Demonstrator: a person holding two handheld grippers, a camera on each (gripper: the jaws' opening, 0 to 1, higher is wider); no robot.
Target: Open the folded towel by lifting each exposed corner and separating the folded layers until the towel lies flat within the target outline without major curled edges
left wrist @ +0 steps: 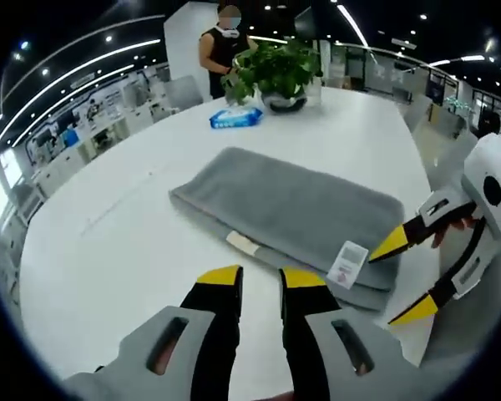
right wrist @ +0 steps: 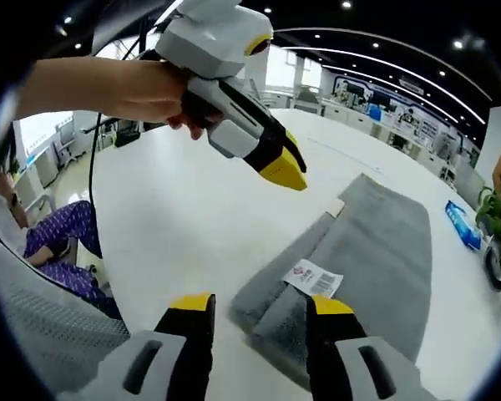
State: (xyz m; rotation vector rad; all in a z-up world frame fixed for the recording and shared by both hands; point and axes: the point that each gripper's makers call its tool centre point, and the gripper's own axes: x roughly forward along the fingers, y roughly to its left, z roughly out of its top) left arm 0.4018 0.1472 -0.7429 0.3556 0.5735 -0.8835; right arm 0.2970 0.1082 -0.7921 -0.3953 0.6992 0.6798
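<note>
Both pairs of fingers hung parted and empty over the folded grey towel (left wrist: 292,213).
The left gripper (left wrist: 261,280) was slightly open just short of the near edge; the right gripper (left wrist: 405,276) gaped wider beside the white label (right wrist: 313,278). Best to pinch only the top layer's corner, lifting slowly.

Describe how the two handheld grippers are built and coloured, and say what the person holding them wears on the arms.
Both are alike: the left gripper and right gripper have black jaws with yellow tips rising from light grey slotted bases. Seen from the side, each has a white-and-grey body. A black cable hangs near the hand; that forearm is bare, sleeveless.
</note>
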